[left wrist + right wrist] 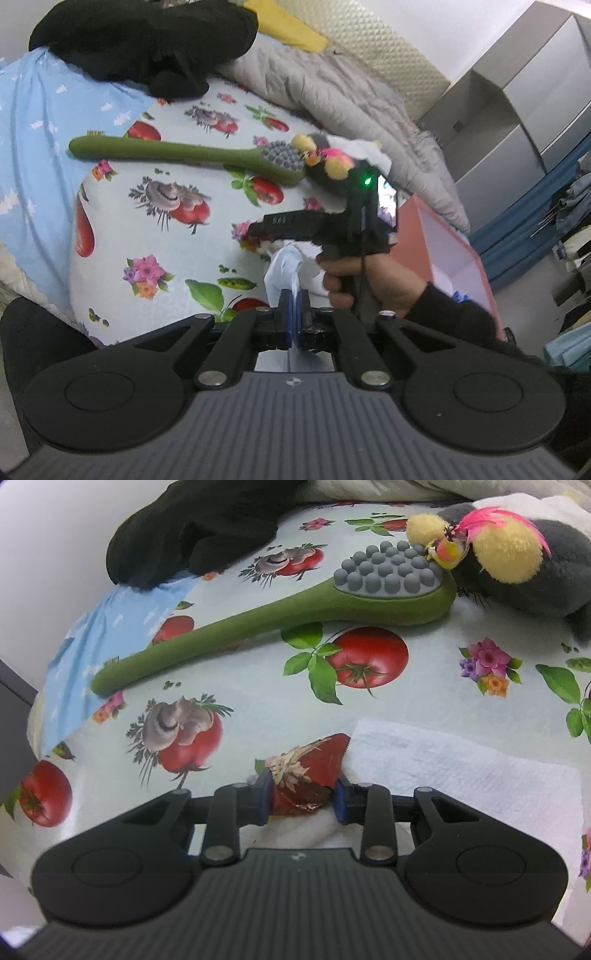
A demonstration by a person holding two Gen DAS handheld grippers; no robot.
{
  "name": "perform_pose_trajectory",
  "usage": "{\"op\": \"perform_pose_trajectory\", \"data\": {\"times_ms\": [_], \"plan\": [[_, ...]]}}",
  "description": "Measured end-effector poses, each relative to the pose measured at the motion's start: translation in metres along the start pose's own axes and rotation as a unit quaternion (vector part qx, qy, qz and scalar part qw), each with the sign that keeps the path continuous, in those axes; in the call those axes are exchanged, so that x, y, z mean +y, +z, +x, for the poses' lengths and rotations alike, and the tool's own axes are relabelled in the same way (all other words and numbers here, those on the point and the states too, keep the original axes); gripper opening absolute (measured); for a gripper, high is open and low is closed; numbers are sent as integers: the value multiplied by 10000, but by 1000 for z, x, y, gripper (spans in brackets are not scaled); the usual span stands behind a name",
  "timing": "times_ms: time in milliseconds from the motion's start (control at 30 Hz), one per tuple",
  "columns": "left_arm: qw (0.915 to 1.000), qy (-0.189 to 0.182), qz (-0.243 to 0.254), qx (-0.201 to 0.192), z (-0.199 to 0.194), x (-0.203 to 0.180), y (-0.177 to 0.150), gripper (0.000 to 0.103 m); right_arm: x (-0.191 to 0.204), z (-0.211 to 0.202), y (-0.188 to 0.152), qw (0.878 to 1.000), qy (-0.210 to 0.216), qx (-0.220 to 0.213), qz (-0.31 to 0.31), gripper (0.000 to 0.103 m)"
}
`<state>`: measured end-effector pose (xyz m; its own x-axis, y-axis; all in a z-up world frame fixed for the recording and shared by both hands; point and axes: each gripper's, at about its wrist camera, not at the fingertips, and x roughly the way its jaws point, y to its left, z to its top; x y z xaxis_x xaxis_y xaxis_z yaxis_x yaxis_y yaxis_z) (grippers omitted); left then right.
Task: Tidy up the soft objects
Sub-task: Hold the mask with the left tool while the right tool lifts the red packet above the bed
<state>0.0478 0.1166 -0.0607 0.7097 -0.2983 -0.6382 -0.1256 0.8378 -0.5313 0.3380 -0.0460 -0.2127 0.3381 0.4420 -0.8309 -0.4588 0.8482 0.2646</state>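
Observation:
My left gripper point(294, 314) is shut on a white tissue point(284, 273) and holds it above the patterned sheet. My right gripper point(303, 794) is closed on a crumpled red-brown wrapper point(301, 775), low over the sheet beside a flat white tissue point(461, 768). The right gripper also shows in the left wrist view point(266, 230), with the hand behind it. A green soft massage brush with grey nubs point(280, 616) lies on the sheet, also in the left wrist view point(177, 151). A grey plush toy with yellow pompoms point(517, 565) touches the brush head; it shows in the left wrist view too point(328, 162).
A black garment point(147, 40) lies at the far side of the bed, also in the right wrist view point(199, 528). A grey quilt point(332, 96) is bunched behind. A pink open box point(443, 251) stands beside the bed, grey cabinets point(524, 103) beyond.

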Motion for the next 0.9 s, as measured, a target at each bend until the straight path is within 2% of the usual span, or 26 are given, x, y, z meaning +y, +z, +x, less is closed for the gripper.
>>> {"op": "perform_pose_trajectory", "data": {"times_ms": [133,200,433,667,900], "plan": [[9993,-255,11,-255,-19,-9,5,2,-7,-5,5,9996,95,18,262,34],[9983,-370,90,-448,-29,-17,11,2,-6,-11,9,9998,-135,-66,105,34],[9960,-427,261,-741,-40,-30,27,2,-29,-37,14,9989,-329,-267,186,34],[9976,-262,301,-563,-12,-17,27,2,-42,-70,-10,9977,-447,-425,270,34],[9978,545,263,253,71,23,12,2,-46,-79,-56,9968,-601,-433,302,35]]}}
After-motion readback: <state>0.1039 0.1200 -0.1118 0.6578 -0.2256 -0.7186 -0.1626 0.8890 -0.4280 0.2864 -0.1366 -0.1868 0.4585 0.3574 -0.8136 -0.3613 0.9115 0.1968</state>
